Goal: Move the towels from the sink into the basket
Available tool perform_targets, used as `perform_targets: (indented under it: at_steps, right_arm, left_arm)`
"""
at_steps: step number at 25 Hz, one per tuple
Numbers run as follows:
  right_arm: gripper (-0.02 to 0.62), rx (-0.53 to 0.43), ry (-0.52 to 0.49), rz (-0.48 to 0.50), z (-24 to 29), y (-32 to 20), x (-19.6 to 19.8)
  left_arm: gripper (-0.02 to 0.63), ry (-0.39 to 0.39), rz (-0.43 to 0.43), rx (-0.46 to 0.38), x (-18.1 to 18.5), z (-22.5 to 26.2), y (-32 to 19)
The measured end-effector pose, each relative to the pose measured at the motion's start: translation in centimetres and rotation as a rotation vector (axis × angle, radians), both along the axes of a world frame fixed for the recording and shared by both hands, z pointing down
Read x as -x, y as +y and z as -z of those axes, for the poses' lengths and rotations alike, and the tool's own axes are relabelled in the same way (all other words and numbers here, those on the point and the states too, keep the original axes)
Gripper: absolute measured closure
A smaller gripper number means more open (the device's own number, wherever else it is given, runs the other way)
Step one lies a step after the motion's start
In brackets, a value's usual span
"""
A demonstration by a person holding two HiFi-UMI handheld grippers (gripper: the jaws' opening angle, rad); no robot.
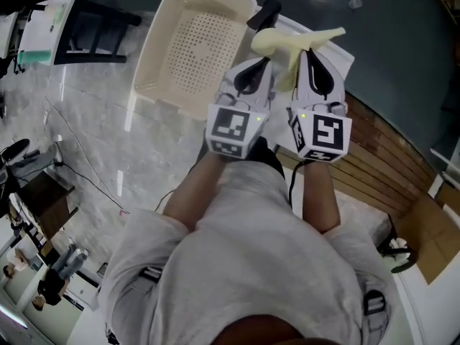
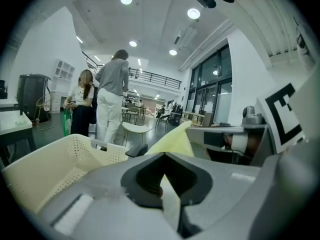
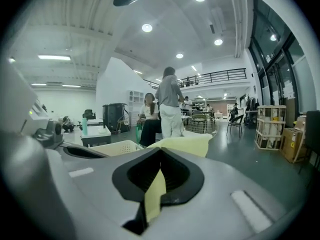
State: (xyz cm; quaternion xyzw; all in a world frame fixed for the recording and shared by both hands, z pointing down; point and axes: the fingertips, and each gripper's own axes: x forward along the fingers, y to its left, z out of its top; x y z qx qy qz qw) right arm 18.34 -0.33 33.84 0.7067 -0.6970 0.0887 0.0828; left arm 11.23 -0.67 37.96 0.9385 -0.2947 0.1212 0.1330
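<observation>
A pale yellow towel [image 1: 291, 40] hangs in the air, stretched between my two grippers. My left gripper [image 1: 264, 54] is shut on one edge and my right gripper [image 1: 305, 54] is shut on the other, side by side. In the left gripper view the towel [image 2: 172, 143] runs up from the closed jaws of the left gripper [image 2: 167, 186]. The right gripper view shows a strip of towel [image 3: 155, 194] pinched in the right gripper [image 3: 159, 184]. The cream perforated basket [image 1: 162, 49] stands just left of and beyond the grippers, also seen as the basket [image 2: 50, 166] and the basket [image 3: 117, 148]. The sink [image 1: 343, 62] is mostly hidden behind the towel.
A black faucet handle [image 1: 263, 14] sticks up by the basket's right rim. A wooden slatted counter [image 1: 381, 157] lies to the right. Two people [image 2: 107, 99] stand far off in the room. The person's torso fills the lower head view.
</observation>
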Motion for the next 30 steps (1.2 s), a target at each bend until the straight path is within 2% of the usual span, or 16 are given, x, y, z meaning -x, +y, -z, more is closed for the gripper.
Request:
perform_targets:
  at_steps: [15,24,30]
  right_arm:
    - [0.586,-0.021,0.0,0.245,1.0,-6.3,12.1]
    - [0.586,-0.078,0.002,0.35,3.5,-9.1,18.0]
    - [0.586,-0.098,0.015,0.371,4.5,-10.3,19.7]
  left_arm:
    - [0.586,0.006,0.227,-0.016,11.4,0.9,-4.4]
    - [0.586,0.007,0.335,-0.05,17.2,2.5,-5.7]
    - [0.586,0.004,0.382,-0.074,19.8,2.8,-6.3]
